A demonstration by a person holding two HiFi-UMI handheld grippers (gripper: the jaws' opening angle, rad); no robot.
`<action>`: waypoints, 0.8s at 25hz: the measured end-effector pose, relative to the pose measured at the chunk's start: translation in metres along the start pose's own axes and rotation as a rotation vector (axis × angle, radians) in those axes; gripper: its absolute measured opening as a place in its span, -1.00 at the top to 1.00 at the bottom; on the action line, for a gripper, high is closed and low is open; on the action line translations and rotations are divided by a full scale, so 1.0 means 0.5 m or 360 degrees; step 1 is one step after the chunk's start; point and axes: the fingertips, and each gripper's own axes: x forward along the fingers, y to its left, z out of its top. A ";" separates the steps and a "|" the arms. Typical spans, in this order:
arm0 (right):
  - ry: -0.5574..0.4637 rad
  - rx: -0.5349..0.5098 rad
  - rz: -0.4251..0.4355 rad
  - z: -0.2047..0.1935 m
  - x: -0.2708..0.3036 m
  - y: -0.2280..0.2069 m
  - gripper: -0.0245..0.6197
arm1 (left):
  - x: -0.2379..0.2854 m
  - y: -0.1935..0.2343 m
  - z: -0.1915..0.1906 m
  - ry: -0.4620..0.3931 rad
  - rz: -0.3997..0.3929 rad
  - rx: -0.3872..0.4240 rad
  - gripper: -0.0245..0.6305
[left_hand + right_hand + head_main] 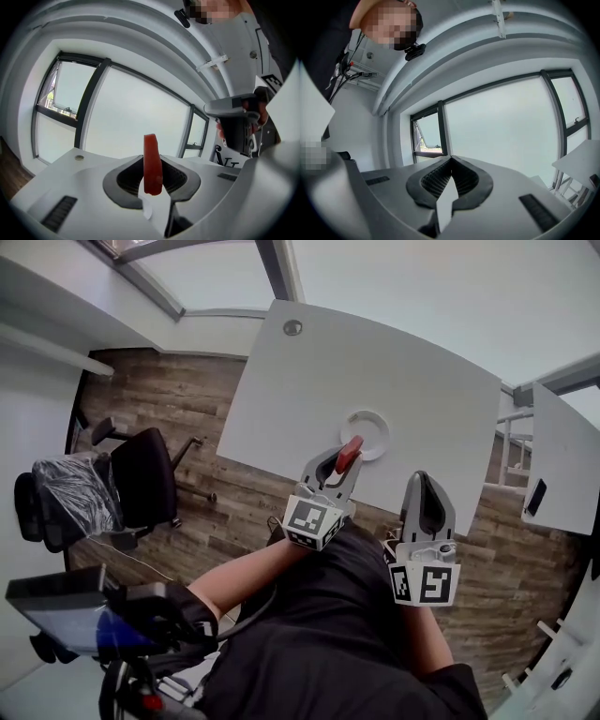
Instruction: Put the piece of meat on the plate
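The piece of meat (349, 454) is clamped between the jaws of the left tongs (336, 470), held in the air at the near edge of the bench (375, 352).

The room has a wood-plank floor (169, 399) and a broad window (131, 112) with dark frames. The bench is wide, white and bare apart from a round grommet (292, 327) near its far edge and a white plate (382, 423) near the front. A black office chair (141, 474) stands well to the left, and a second white bench (562, 456) is at the right.

The meat is a thin red slice standing on edge, with its rounded top above the jaw tips. From the head view its tip overlaps the plate's near rim, though how high above the plate it hangs cannot be told.

A bare forearm reaches forward to the left tongs, which point at the plate. The right tongs (428, 498) are just beside them to the right. They point forward with nothing in them, and the jaws are together at the tips.
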 end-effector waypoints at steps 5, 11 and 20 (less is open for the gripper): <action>-0.0032 -0.0028 -0.0013 0.022 0.005 -0.032 0.91 | 0.055 -0.008 -0.056 0.0104 -0.0008 0.0025 0.63; -0.0006 -0.0009 -0.0037 0.011 0.000 -0.053 0.91 | 0.098 -0.014 -0.119 0.0223 -0.0033 0.0128 0.63; 0.0034 0.0032 -0.0085 0.005 -0.036 -0.092 0.91 | 0.163 -0.021 -0.241 0.0430 -0.0091 0.0244 0.63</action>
